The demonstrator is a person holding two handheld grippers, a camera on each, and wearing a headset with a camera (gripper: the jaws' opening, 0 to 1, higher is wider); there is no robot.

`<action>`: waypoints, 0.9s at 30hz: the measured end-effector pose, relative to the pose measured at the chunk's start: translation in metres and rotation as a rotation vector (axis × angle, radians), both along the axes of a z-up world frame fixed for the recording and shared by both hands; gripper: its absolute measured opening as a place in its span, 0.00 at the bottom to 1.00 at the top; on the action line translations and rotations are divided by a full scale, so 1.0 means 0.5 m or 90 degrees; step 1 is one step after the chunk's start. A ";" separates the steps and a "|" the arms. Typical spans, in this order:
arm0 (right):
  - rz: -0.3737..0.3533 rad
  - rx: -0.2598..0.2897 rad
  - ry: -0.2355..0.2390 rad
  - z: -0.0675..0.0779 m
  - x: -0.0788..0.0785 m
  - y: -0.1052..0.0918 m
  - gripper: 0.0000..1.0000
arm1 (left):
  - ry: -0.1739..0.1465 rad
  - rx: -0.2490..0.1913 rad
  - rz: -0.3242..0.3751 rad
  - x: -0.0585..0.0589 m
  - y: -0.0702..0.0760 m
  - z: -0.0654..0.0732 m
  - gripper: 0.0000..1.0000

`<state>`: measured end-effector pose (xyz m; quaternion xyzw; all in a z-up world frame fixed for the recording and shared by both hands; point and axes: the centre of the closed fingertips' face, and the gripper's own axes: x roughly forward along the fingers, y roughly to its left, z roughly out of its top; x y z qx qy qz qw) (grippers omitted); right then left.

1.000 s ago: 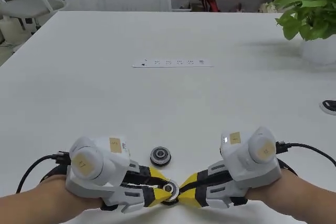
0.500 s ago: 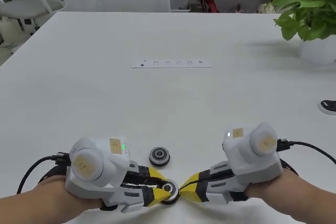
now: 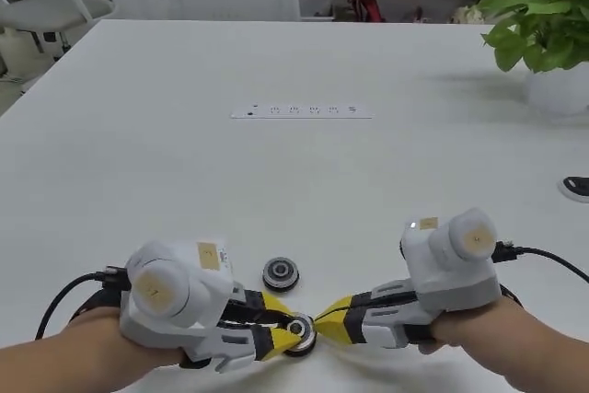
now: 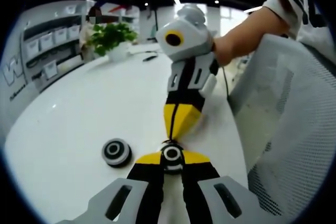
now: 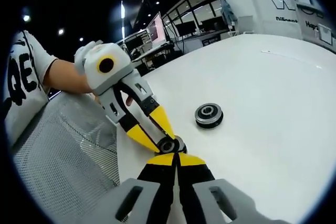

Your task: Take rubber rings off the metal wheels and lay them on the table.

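Observation:
A small metal wheel (image 3: pixel 299 329) with a black rubber ring is held just above the table's near edge. My left gripper (image 3: pixel 293 330) is shut on it, its yellow tips on either side of the wheel (image 4: pixel 171 154). From the opposite side my right gripper (image 3: pixel 320 319) meets the wheel with its jaws pressed together, pinching the ring at the rim (image 5: pixel 169 145). A second wheel (image 3: pixel 281 273) with its ring on lies flat on the white table (image 3: pixel 294 190), just beyond the grippers; it is also in the left gripper view (image 4: pixel 116 151) and the right gripper view (image 5: pixel 209 114).
A white power strip (image 3: pixel 302 112) lies at the table's middle. A potted plant (image 3: pixel 543 16) stands at the far right and a small black object (image 3: pixel 578 186) at the right edge. Chairs stand beyond the far side. A mesh chair back (image 4: pixel 283 129) is close behind.
My right gripper's body has lifted and swung slightly right while its tips stay at the wheel. The left gripper and both wheels have held still.

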<state>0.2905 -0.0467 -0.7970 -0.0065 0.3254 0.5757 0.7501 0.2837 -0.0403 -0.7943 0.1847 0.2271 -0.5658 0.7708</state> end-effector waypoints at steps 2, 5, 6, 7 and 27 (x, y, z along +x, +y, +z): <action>-0.003 0.005 0.007 0.002 -0.002 0.001 0.00 | -0.002 0.005 0.000 0.000 0.000 0.000 0.12; -0.002 0.006 0.010 0.004 -0.003 0.003 0.00 | -0.005 0.009 -0.001 0.000 0.001 0.000 0.11; -0.001 0.006 0.010 0.004 -0.005 0.004 0.00 | -0.004 0.010 0.000 0.000 0.001 0.000 0.11; 0.002 0.007 0.010 0.005 -0.006 0.006 0.00 | -0.004 0.010 0.000 0.000 0.001 0.000 0.11; 0.068 0.035 -0.012 0.036 -0.032 0.041 0.00 | -0.001 0.004 0.000 0.000 -0.002 -0.001 0.11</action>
